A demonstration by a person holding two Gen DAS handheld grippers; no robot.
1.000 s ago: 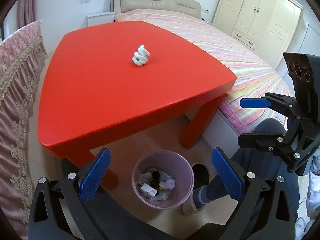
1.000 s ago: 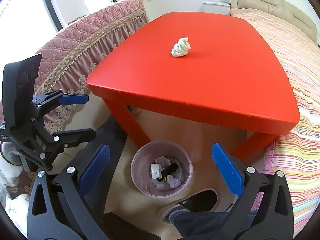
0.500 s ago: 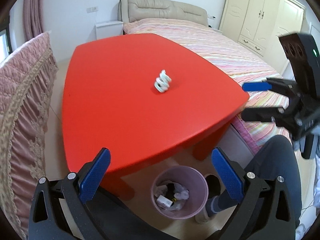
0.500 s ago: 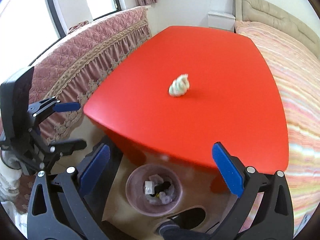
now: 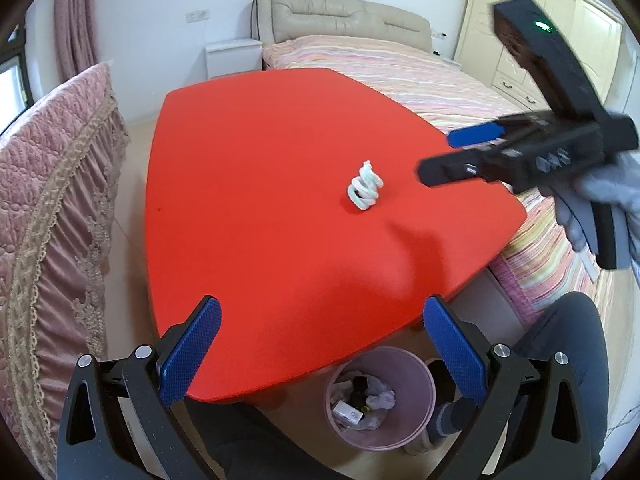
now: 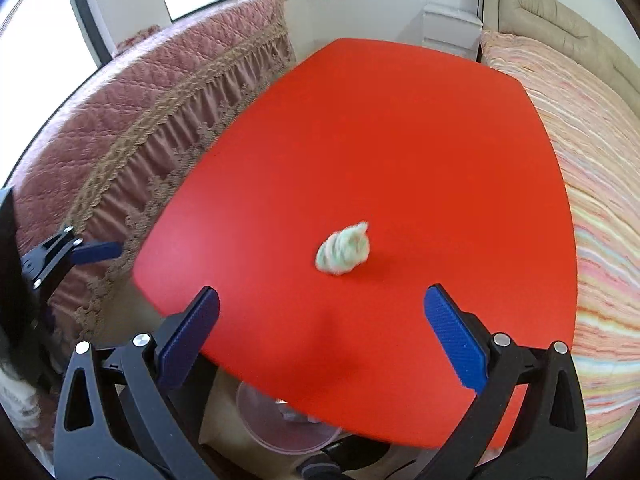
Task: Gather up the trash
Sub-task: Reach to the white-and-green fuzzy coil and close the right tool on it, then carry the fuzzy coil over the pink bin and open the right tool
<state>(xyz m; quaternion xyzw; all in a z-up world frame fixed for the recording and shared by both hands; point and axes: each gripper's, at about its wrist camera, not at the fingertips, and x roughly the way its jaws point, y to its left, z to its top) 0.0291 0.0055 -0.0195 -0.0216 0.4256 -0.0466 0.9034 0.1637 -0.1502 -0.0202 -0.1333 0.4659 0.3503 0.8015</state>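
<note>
While the left gripper (image 5: 320,344) hung back over the table's near edge, the right gripper (image 6: 320,328) had swung up from beside the bin (image 5: 380,396) and over the red table (image 6: 400,140), both claws wide and empty, nearing the crumpled tissue (image 6: 343,249) lying mid-table, so a grab looked close.

A crumpled white-and-pale-green wad (image 5: 365,187) sits alone near the middle of the red desk (image 5: 260,200). A pink bin (image 5: 380,396), holding scraps, stands on the floor beneath the desk's near edge.
</note>
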